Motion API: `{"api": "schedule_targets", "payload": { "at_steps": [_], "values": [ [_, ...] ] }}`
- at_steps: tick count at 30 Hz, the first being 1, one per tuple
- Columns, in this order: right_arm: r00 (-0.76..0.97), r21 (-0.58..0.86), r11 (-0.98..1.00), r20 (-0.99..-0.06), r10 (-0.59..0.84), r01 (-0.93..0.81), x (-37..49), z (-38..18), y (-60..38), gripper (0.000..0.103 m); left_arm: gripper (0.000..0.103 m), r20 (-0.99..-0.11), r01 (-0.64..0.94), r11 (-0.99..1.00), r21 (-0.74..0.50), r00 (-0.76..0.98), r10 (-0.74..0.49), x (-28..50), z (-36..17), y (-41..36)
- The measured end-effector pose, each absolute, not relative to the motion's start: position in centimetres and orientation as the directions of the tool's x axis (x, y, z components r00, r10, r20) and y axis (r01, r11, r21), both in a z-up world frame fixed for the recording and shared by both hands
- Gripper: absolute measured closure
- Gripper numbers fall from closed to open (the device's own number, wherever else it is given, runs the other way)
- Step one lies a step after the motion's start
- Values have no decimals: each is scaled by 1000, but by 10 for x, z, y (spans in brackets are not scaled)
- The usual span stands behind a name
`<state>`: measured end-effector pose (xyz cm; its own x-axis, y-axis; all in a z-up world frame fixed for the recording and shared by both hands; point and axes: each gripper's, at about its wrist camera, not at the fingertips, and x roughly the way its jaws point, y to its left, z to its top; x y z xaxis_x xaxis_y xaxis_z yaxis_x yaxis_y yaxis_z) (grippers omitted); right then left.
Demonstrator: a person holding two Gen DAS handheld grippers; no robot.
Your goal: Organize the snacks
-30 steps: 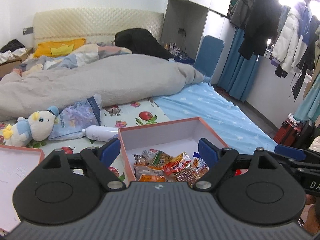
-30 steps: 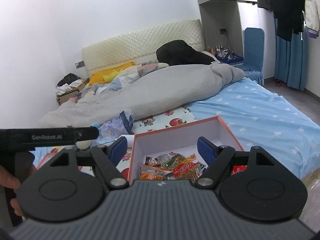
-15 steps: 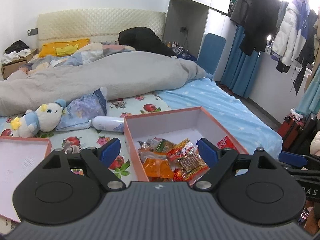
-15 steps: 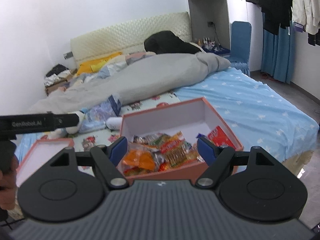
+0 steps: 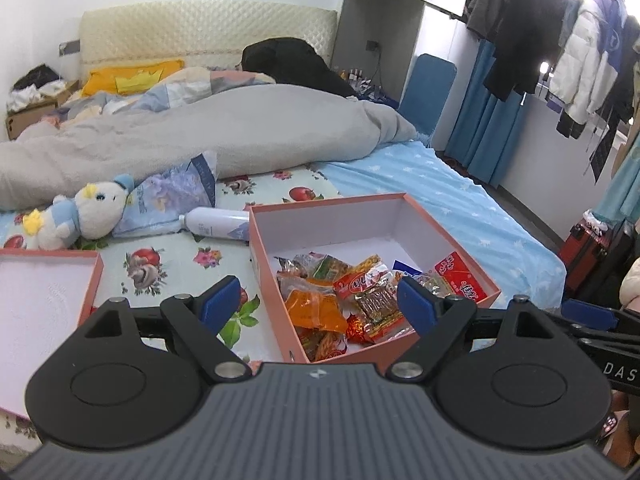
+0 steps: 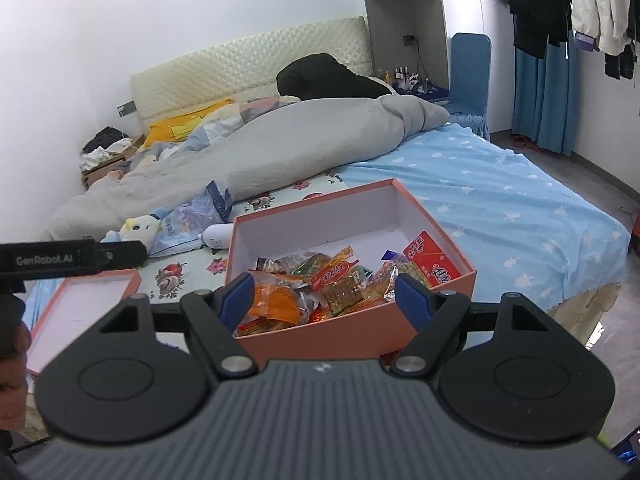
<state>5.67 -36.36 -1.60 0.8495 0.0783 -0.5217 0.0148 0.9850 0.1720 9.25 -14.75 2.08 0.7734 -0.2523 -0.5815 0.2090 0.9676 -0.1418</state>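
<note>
At frame centre, snack packets (image 5: 352,300) heaped loose inside orange box (image 5: 400,204), lid (image 5: 44,292) aside at left for access. Left tool (image 5: 318,304) and right tool (image 6: 324,294) both spread, gripping nothing, poised over the pile.

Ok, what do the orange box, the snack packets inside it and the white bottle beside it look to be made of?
Orange box: probably rigid cardboard, matte, with thin straight walls and a white lining. Snack packets: thin plastic film, glossy and crinkled, partly see-through. White bottle: smooth and slightly shiny, likely plastic, possibly coated metal; the pictures leave that open.
</note>
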Motion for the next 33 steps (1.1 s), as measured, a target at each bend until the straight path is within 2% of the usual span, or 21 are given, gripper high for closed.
{"api": "schedule_targets", "payload": {
  "at_steps": [7, 8, 9, 11, 13, 18, 33],
  "values": [
    [852, 168, 986, -519, 69, 22, 59, -17, -365, 24, 3, -591, 198, 969, -150, 768, -248, 98, 22, -150],
    [852, 167, 985, -520, 65, 28, 60, -17, -365, 22, 3, -590, 196, 970, -145, 770, -244, 98, 22, -151],
    [852, 169, 985, -520, 58, 35, 60, -18, -366, 13, 2, -588, 195, 970, -142, 772, -241, 99, 23, -151],
    [853, 194, 980, -517, 69, 38, 60, -18, -368, 11, 2, -586, 197, 970, -140, 774, -242, 100, 24, -152],
    [856, 205, 978, -512, 71, 41, 60, -17, -369, 0, 2, -585, 189, 972, -141, 776, -236, 100, 26, -152],
    [860, 154, 987, -508, 42, 43, 60, -16, -365, 0, 2, -587, 183, 974, -137, 777, -228, 98, 26, -151],
    [860, 168, 984, -508, 41, 52, 59, -12, -366, 0, 2, -578, 161, 983, -93, 795, -185, 95, 29, -147]
  ]
}}
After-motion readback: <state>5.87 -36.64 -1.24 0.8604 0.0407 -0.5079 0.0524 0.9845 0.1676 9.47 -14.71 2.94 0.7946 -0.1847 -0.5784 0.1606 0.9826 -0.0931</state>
